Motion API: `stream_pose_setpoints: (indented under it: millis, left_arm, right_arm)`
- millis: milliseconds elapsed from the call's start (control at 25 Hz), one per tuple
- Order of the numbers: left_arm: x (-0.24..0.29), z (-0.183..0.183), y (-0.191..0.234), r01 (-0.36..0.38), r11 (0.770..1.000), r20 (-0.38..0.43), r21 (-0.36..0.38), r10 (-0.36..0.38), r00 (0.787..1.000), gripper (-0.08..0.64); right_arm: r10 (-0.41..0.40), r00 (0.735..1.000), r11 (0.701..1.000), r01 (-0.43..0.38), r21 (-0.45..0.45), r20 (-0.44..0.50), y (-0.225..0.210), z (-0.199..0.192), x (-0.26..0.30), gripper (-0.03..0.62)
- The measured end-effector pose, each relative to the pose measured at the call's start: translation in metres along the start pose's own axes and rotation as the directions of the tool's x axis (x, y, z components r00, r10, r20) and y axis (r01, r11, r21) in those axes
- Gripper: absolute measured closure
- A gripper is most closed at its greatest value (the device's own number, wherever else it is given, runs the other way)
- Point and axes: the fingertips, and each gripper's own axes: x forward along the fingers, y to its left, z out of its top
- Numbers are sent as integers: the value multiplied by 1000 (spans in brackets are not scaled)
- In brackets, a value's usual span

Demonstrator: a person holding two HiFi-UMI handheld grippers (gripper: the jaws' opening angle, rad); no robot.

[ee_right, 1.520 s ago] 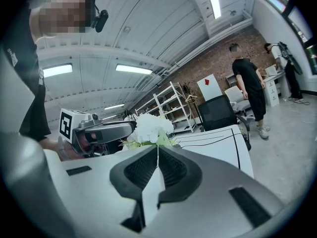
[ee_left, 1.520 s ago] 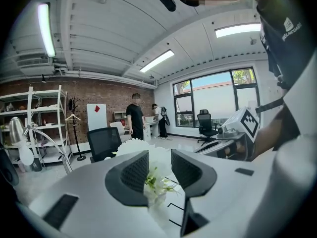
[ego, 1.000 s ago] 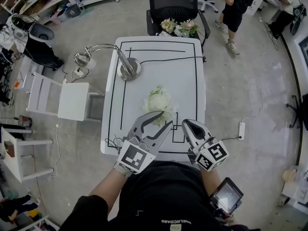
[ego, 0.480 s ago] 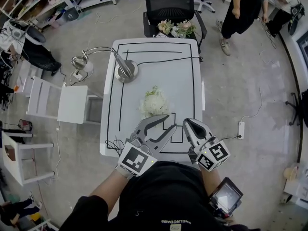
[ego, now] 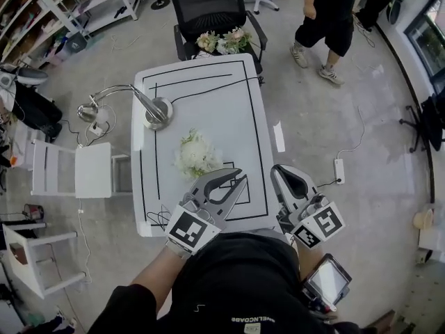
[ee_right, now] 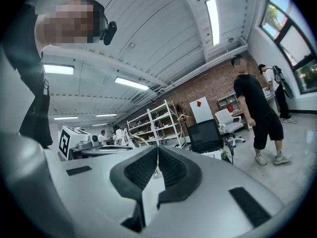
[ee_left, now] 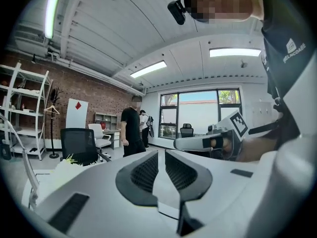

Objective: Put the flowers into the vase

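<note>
A bunch of white flowers with green leaves (ego: 197, 155) lies in the middle of the white table (ego: 208, 103). More pink and white flowers (ego: 222, 42) rest on the black chair (ego: 208, 5) behind the table. I see no vase. My left gripper (ego: 236, 178) hovers just right of the white bunch, over the table's near edge. Its jaws have just been closing and now stand a narrow gap apart (ee_left: 161, 155) with nothing between them. My right gripper (ego: 277, 171) is shut and empty (ee_right: 157, 148), off the table's right side.
A silver desk lamp (ego: 149, 110) stands at the table's left, its head (ego: 87, 111) hanging past the edge. White stools (ego: 90, 169) sit to the left. A person (ego: 327, 12) stands at the back right. A power strip (ego: 339, 170) lies on the floor at the right.
My left gripper has drifted right, away from the white bunch, and its jaws have narrowed. My right gripper has lifted and moved right. The view has swung, so the table sits further left.
</note>
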Motion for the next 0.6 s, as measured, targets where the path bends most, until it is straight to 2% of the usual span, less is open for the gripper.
stream_pose_setpoints:
  millis: [120,360,600]
  left_arm:
    - [9,6,-3,17,1000,14,-17,-16,1000,552]
    - [30,8,-12,79,996,33,-31,-78,996,555]
    - [47,1,-25,128,990,6,-52,-127,992,555]
  right_arm:
    - [-35,999,999,35,-26,16,-8,11,-13,581]
    - [-110,993,993,111,-33,34,-22,17,-40,581]
    - [-142,989,989,144,-38,38,-30,15,-57,581]
